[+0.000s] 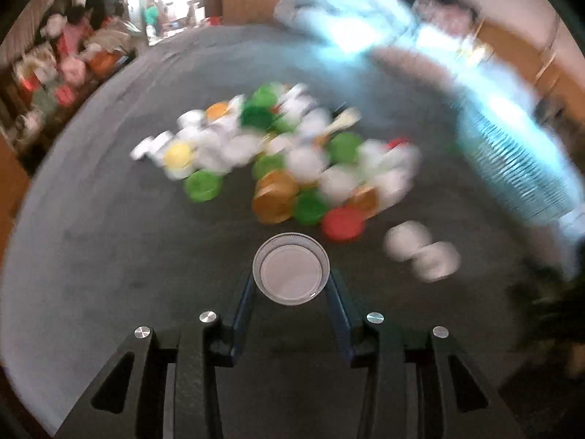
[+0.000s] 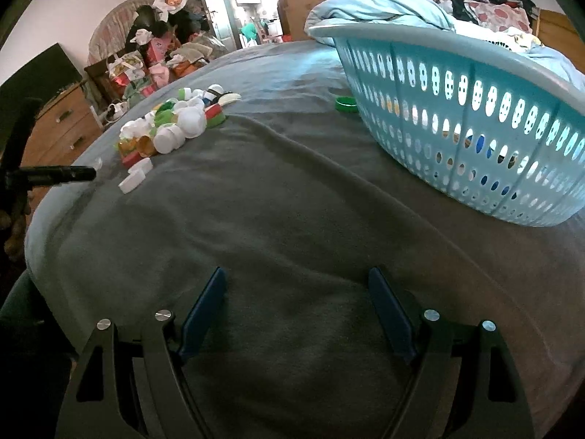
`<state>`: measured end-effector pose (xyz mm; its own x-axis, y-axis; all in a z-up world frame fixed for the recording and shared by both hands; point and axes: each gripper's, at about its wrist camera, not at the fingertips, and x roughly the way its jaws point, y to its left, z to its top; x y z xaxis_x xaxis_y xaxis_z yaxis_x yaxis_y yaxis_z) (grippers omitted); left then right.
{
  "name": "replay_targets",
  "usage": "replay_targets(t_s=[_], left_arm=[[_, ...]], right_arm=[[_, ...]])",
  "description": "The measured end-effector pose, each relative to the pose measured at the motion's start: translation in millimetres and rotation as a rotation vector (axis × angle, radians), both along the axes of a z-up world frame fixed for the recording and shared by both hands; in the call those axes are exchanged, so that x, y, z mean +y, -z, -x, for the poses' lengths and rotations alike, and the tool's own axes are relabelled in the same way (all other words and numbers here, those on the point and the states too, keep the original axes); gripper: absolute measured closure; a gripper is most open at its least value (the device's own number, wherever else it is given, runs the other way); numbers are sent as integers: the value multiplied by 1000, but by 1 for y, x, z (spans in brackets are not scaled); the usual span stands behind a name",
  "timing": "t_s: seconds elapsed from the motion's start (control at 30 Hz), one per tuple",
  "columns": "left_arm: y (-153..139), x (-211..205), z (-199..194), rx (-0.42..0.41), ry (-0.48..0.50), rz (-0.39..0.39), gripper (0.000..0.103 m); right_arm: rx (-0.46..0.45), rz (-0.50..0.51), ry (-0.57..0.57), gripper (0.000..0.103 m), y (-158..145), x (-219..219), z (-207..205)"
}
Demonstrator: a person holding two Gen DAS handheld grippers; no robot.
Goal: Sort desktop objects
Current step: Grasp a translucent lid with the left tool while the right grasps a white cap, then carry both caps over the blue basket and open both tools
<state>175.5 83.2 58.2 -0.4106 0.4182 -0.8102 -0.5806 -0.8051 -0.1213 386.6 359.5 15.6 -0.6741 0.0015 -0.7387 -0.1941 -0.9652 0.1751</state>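
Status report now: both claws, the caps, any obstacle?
Left claw shut on clear lid. Right claw open, empty. Cap pile unsorted ahead. Blue basket at right, not blocking.

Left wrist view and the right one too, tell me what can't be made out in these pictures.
- Left wrist view: the pile of caps is motion-blurred, so no count and no markings; only the clear lid in the left gripper is sharp.
- Left wrist view: the blue basket is smeared and cut off at the right.
- Right wrist view: the basket wall hides its lower contents and part of the green cap.
- Right wrist view: distant caps overlap, too small to separate.
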Motion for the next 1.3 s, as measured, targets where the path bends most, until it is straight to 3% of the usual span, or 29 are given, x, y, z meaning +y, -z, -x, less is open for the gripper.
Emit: replay_targets(t_s=[0.1, 0.17, 0.3, 0.43, 0.5, 0.6, 0.7, 0.77, 0.93, 1.13, 1.3], left_arm=[[-3, 8, -4, 71, -20, 84, 60], [-3, 8, -5, 77, -26, 100, 60], [-15, 6, -16, 111, -40, 72, 61], [-19, 8, -24, 140, -64, 96, 61], [-19, 7, -25, 139, -69, 97, 61], [-20, 6, -28, 136, -66, 89, 61], [-25, 2, -29, 129, -69, 63, 61], [-30, 0, -31, 140, -76, 50, 61], [-60, 0, -37, 216, -88, 19, 61], [-87, 21, -46, 348, -96, 89, 61], [-103, 42, -50, 401, -85, 113, 61]], right_arm=[[11, -11, -25, 38, -9, -9, 4], [31, 3, -79, 45, -18, -24, 15], [64, 30, -207, 45, -37, -64, 53], [58, 19, -271, 45, -42, -98, 96], [26, -4, -291, 46, -36, -113, 116], [-51, -21, -295, 54, -17, -125, 136], [-67, -52, -292, 58, -13, -130, 138], [-59, -67, -280, 77, -20, -128, 133], [3, -33, -255, 77, -45, -116, 112], [83, -29, -239, 77, -83, -110, 94], [147, -45, -196, 77, -118, -89, 84]])
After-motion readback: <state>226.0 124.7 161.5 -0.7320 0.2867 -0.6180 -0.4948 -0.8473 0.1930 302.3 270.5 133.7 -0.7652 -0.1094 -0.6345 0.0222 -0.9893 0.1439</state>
